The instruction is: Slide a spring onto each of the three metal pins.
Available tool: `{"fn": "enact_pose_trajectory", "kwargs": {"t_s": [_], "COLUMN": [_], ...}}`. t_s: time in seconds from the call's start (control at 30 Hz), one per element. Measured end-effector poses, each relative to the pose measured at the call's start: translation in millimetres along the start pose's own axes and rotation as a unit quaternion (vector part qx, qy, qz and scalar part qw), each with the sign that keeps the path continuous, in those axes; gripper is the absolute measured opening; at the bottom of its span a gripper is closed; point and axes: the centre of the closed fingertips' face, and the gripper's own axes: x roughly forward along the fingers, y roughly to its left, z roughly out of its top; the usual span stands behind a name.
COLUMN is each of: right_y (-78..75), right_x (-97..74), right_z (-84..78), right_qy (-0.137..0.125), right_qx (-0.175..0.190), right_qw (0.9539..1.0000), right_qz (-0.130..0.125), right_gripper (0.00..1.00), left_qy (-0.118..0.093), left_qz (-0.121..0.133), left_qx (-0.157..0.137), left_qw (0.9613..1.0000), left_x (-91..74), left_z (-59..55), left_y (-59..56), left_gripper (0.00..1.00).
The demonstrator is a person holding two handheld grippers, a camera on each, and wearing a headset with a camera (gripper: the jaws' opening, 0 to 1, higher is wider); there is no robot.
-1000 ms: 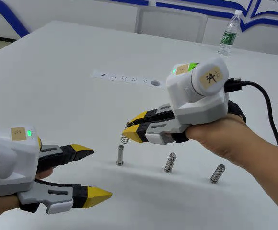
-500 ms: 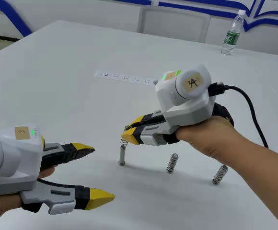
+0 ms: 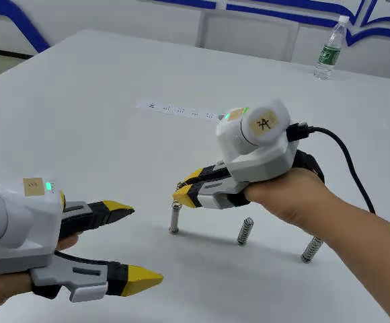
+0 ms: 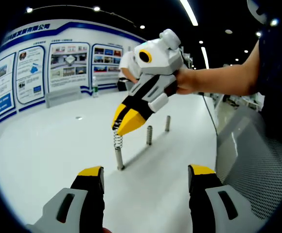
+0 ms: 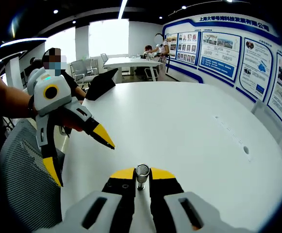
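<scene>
Our right gripper [image 3: 181,196] pinches the spring [image 4: 117,139] upright atop a pin [image 4: 118,159]; the right gripper view shows it end-on. Our left gripper [image 3: 147,243] gapes.

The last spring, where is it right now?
The spring is pinched by the right gripper, at the top of the leftmost pin in the head view, left of the two pins already wearing springs.

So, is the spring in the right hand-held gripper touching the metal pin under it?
Touching. The left gripper view shows the spring seated on the metal pin, without a gap.
</scene>
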Motion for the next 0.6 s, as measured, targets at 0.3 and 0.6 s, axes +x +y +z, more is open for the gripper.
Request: {"fn": "enact_pose_trajectory", "kwargs": {"t_s": [0.3,0.6], "right_y": [0.9,2.5], "right_x": [3.4,10.6], "right_z": [-2.3,-9.7], "right_qy": [0.003,0.014], "right_qx": [0.004,-0.003], "right_qw": [1.0000,0.9999], "right_qz": [0.004,0.004], "right_gripper": [0.11,0.11], "left_qy": [0.002,0.003], "left_qz": [0.002,0.002], "left_qx": [0.000,0.000], "left_qw": [1.0000,1.0000], "left_x": [-1.6,-2.1], "left_z": [-1.2,-1.7], "left_y": [1.0,1.2], "left_gripper": [0.71,0.71]}}
